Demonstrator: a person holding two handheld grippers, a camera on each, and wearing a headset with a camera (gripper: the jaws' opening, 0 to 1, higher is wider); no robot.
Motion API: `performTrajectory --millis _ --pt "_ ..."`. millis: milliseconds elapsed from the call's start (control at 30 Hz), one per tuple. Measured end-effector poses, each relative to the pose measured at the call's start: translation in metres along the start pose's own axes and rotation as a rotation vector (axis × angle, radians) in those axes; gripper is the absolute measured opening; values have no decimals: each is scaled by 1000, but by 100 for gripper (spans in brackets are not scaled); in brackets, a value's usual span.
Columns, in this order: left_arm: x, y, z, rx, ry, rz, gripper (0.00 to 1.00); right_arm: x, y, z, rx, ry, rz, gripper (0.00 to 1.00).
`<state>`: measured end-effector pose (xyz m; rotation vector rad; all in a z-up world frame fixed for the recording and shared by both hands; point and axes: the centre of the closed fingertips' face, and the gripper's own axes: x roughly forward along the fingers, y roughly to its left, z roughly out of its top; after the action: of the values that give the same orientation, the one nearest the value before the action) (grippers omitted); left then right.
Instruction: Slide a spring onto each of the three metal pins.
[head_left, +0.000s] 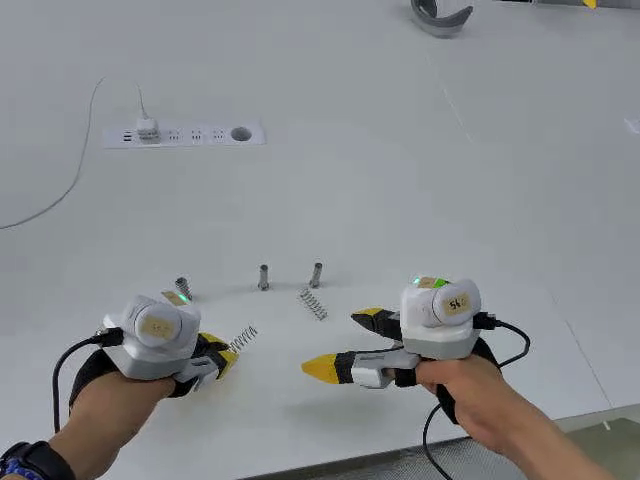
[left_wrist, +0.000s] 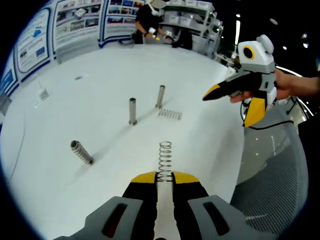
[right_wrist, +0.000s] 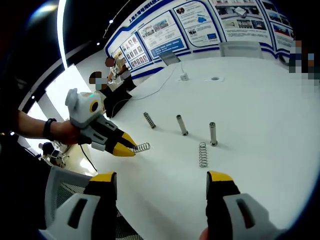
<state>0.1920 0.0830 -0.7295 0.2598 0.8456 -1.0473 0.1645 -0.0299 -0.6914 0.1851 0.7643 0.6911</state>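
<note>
Left gripper view: left gripper (left_wrist: 164, 176) pinches a spring (left_wrist: 165, 159) pointing twelve o'clock, nearest bare pin (left_wrist: 132, 111) at eleven; right gripper (right_wrist: 161, 177) wide open, empty.

sticker (head_left: 455, 302) on right tool (head_left: 332, 342) reading 15, wall posters (right_wrist: 235, 17) illegible
</note>
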Motion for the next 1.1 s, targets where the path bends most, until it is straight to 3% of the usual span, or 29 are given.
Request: performTrajectory --millis 333,533,1100 --pt "-19 -7 8 49 -18 -3 10 6 8 2 11 5 39 71" --pt "-27 -13 15 73 -32 -11 10 9 13 10 -8 8 65 69" --pt "-35 -26 50 171 -85 -33 10 14 36 38 -70 0 172 55"
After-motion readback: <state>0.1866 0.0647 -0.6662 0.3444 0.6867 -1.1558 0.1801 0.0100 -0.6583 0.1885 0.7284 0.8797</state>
